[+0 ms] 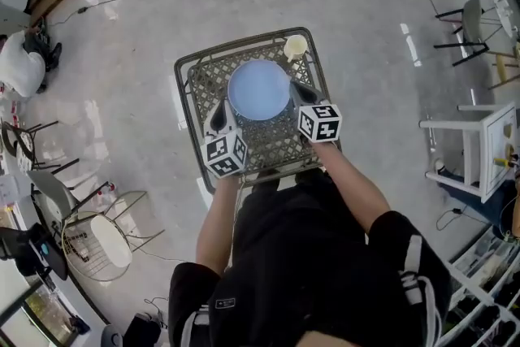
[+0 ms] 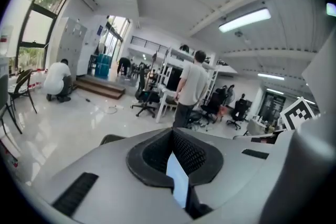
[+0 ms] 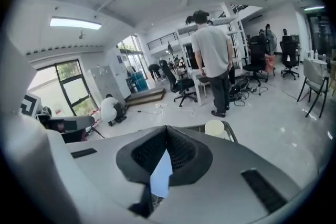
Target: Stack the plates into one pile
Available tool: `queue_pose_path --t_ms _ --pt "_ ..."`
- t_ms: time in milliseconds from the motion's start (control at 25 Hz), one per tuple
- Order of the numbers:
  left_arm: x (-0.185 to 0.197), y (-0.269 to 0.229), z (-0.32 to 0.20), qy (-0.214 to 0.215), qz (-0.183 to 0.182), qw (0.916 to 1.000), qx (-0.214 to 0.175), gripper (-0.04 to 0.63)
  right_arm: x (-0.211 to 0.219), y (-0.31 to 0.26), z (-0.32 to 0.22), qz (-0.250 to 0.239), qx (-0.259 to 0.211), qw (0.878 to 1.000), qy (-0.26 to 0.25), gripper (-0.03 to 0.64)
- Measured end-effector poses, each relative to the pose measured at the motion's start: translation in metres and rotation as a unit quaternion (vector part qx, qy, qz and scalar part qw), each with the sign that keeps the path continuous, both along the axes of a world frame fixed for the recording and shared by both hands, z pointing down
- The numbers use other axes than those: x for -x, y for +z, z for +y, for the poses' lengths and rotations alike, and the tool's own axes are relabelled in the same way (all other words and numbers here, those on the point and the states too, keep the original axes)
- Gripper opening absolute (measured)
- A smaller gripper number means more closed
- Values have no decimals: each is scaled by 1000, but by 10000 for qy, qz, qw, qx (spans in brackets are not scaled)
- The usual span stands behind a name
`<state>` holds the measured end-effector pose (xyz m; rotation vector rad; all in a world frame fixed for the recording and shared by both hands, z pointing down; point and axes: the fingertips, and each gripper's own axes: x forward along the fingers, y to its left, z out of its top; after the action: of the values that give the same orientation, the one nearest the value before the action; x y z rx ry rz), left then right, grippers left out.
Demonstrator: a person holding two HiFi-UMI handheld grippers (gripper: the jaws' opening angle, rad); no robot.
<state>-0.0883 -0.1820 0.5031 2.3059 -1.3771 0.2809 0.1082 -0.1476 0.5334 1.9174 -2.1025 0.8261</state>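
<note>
We hold the blue plate [image 1: 258,89] with both grippers. The left gripper [image 1: 219,114] pinches the rim on the near left side. The right gripper [image 1: 299,91] pinches the rim on the right side. In each gripper view we see a thin pale blue edge squeezed tight between the dark pads, so both are clamped on the plate.

We think two grips are used because the plate is wide and flat. One pinch at one side could let it tip. With a pinch on each side it should sit level.

The plate is over the middle of the wire table [image 1: 276,146]. We cannot tell if it rests on the wire or hangs just above it.

At the far corner of the table sits a small pale dish [image 1: 296,46], apart from the blue plate. It may be the other plate for the pile, but it is too small to be sure. If it is, the pile is not made yet. We guess the small one belongs on top, since a big plate on a small dish could wobble.
</note>
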Motion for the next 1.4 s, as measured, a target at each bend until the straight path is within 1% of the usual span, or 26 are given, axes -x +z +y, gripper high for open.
queue_pose_path --t_ms 120,200,320,440,600,800,1000,1400 --pt "-10 -58 14 102 159 9980 -604 15 6 -51 9 32 -513 9986 -91 9" --pt "-16 -92 28 142 191 9957 -901 15 8 -85 17 48 -787 9968 -150 10" --pt "-23 -131 51 118 187 9923 -1215 15 7 -130 33 126 -1199 9924 -251 9" --pt "-29 -154 80 69 140 9892 -1454 15 4 -161 56 192 -1530 9873 -381 9" --pt "-41 -159 114 52 43 9865 -1635 15 4 -171 88 238 -1675 9836 -632 9" --pt "-47 -159 133 -140 27 9862 -1649 15 9 -169 113 -46 -1634 9836 -762 9" --pt "-49 -168 133 -234 -29 9830 -1820 15 10 -170 115 -66 -1675 9815 -927 9" --pt "-45 -164 132 -303 -27 9842 -1744 15 10 -174 115 -115 -1698 9810 -936 9"
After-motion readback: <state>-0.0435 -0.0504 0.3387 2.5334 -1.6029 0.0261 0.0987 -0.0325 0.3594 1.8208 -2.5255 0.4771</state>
